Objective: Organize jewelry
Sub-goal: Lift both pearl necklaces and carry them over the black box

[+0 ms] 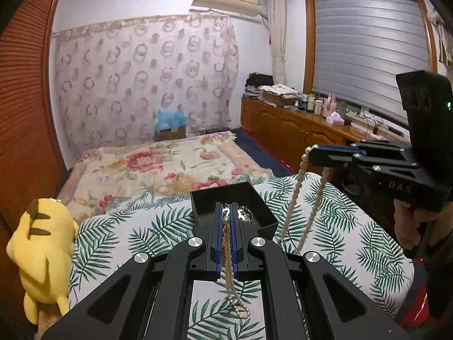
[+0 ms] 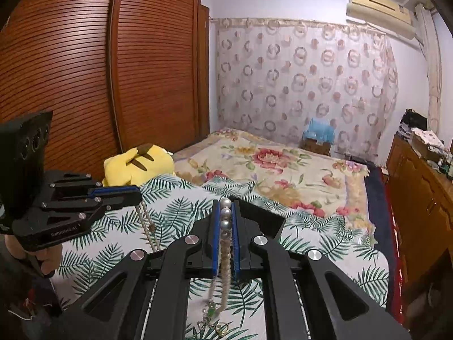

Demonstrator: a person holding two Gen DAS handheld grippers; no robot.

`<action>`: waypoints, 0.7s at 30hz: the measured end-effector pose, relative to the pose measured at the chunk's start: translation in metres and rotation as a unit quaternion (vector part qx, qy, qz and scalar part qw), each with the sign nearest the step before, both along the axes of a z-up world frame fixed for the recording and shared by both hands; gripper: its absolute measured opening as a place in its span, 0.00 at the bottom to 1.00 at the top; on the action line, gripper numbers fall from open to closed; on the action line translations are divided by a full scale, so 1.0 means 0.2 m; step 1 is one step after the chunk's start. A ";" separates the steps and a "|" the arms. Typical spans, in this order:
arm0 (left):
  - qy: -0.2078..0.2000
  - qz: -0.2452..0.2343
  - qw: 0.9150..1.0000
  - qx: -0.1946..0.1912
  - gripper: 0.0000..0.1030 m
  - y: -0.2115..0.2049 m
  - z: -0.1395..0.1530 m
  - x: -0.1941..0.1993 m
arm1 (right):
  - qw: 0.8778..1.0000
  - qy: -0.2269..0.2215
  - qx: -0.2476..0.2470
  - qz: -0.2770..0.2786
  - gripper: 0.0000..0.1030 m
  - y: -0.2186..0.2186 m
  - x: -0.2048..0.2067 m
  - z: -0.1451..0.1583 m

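Observation:
My left gripper (image 1: 226,212) is shut on a pearl necklace (image 1: 228,250) whose end dangles below the fingers; it shows from the side in the right wrist view (image 2: 138,195). My right gripper (image 2: 226,206) is shut on a pearl necklace with large grey pearls (image 2: 225,214), its strands and a green charm (image 2: 211,310) hanging down. In the left wrist view the right gripper (image 1: 310,155) holds the strand (image 1: 297,189) in a loop above the leaf-print cover. A black open jewelry box (image 1: 254,198) with silver pieces inside sits just beyond my left fingertips.
A leaf-print cover (image 1: 127,235) lies under both grippers, on a bed with a floral blanket (image 1: 170,164). A yellow plush toy (image 1: 42,252) sits at the left. A wooden wardrobe (image 2: 85,70) and a wooden sideboard (image 1: 297,130) with clutter flank the bed.

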State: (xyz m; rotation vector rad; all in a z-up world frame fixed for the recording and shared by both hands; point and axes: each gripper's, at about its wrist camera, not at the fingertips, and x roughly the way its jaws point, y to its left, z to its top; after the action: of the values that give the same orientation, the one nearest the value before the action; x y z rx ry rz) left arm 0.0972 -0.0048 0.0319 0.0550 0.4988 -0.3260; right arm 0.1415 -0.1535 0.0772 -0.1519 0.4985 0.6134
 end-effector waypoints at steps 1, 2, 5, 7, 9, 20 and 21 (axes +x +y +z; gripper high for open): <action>-0.001 0.000 1.000 -0.001 0.04 0.00 0.00 0.00 | 1.000 -0.003 0.000 0.000 0.09 0.00 -0.01 0.01; -0.001 0.000 1.000 -0.002 0.04 0.00 0.01 0.00 | 1.000 -0.007 0.000 0.001 0.09 0.00 -0.01 0.03; -0.001 0.001 1.000 -0.005 0.04 0.01 0.01 0.00 | 1.000 -0.017 0.000 0.001 0.08 0.00 -0.03 0.09; -0.003 0.000 1.000 -0.006 0.04 0.01 0.02 0.01 | 1.000 -0.020 -0.001 0.000 0.08 -0.01 -0.02 0.11; -0.006 0.001 1.000 -0.006 0.04 0.01 0.04 0.01 | 1.000 -0.021 0.000 -0.003 0.09 -0.02 -0.01 0.12; -0.024 -0.016 0.999 -0.016 0.04 -0.02 0.21 0.12 | 1.000 -0.013 0.001 0.003 0.09 -0.02 0.06 0.16; -0.028 -0.018 0.999 -0.017 0.04 -0.03 0.23 0.13 | 1.000 -0.014 0.001 0.004 0.09 -0.02 0.07 0.17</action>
State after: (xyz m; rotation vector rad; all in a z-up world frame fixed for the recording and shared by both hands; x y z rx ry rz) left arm 0.1237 -0.0104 0.0787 0.0390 0.4368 -0.3664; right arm 0.1550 -0.1570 0.1106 -0.1605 0.4699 0.6183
